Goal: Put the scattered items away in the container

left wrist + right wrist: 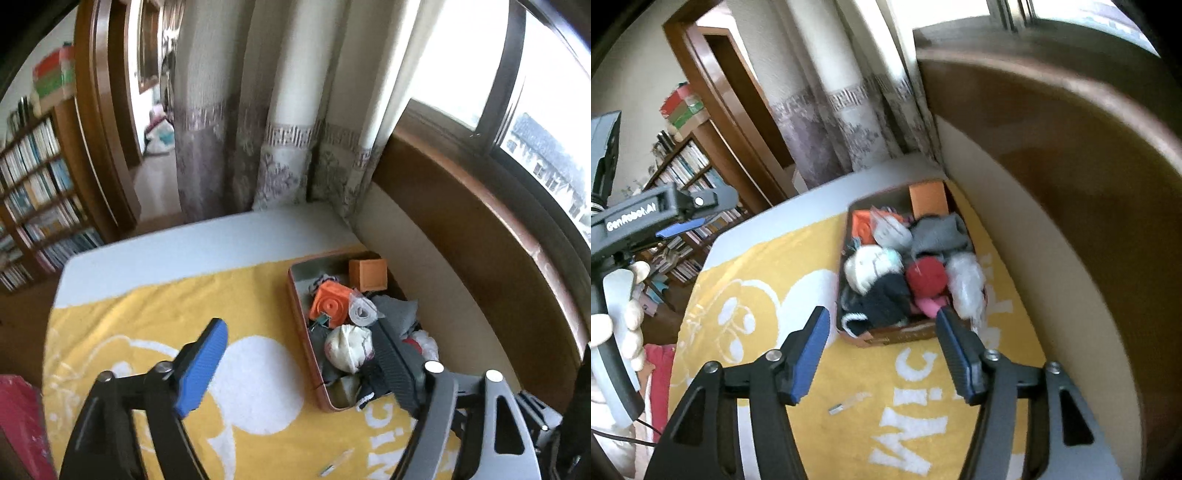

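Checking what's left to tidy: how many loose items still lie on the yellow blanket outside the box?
1: a small thin item on the blanket, nearer the cameras than the box. More may lie outside the views.

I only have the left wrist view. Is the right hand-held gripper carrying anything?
Observer: No. The right hand-held gripper is open and empty.
Operator: Part of the container at its near end is hidden from me. What lies there?
Observer: A red ball, with a pink item just in front of it, against the near wall.
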Available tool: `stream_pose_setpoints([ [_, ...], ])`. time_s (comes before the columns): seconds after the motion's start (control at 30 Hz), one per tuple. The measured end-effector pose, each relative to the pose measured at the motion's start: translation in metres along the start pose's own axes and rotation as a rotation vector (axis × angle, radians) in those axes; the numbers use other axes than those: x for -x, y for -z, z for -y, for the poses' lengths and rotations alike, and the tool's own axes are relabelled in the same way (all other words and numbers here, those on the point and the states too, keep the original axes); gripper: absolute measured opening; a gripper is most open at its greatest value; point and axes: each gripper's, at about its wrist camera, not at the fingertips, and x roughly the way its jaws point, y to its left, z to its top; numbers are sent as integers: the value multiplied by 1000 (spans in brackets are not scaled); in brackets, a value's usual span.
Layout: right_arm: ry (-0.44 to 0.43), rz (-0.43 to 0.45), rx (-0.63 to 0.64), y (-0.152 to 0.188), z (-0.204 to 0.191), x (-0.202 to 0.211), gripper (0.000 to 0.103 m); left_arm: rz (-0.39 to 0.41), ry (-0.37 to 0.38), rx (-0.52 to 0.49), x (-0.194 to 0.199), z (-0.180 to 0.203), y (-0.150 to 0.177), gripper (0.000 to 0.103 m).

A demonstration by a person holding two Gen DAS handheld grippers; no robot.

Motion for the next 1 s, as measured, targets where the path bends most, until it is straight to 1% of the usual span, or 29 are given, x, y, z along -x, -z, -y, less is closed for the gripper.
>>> stream_pose_setpoints([
  [0.1, 3, 42, 31, -4, -10, 15, 68, 54, -36, -20, 20, 8, 0, 88],
  [0.33, 2, 138, 80, -14, -23, 53, 78, 153, -78, -61, 57, 23, -2, 88],
  [0.47, 6, 196, 86, -20, -25, 74, 79, 204, -97, -70, 79, 34, -4, 88],
  [0.57, 22, 244, 94, -26, -24, 90, 80, 246, -166, -71, 94, 42, -6, 88],
  [0.63, 35, 279, 101, -30, -24, 100, 82, 272, -221, -78, 103, 48, -8, 103],
  [0.67, 44, 294, 107, -31, -25, 105, 82, 291, -238, -81, 107, 51, -8, 103],
  [0.7, 53, 314, 115, -32, -25, 110, 82, 309, -244, -86, 112, 54, -8, 103],
  [0.77, 63, 353, 134, -35, -27, 120, 83, 324, -228, -84, 119, 57, -9, 103],
  [0.9, 80, 441, 163, -41, -30, 145, 86, 320, -191, -61, 126, 63, -13, 103],
  [0.97, 86, 492, 163, -43, -29, 158, 91, 329, -185, -49, 132, 66, -15, 103],
  [1.0, 100, 530, 159, -44, -28, 165, 103, 333, -190, -44, 134, 67, -15, 103],
])
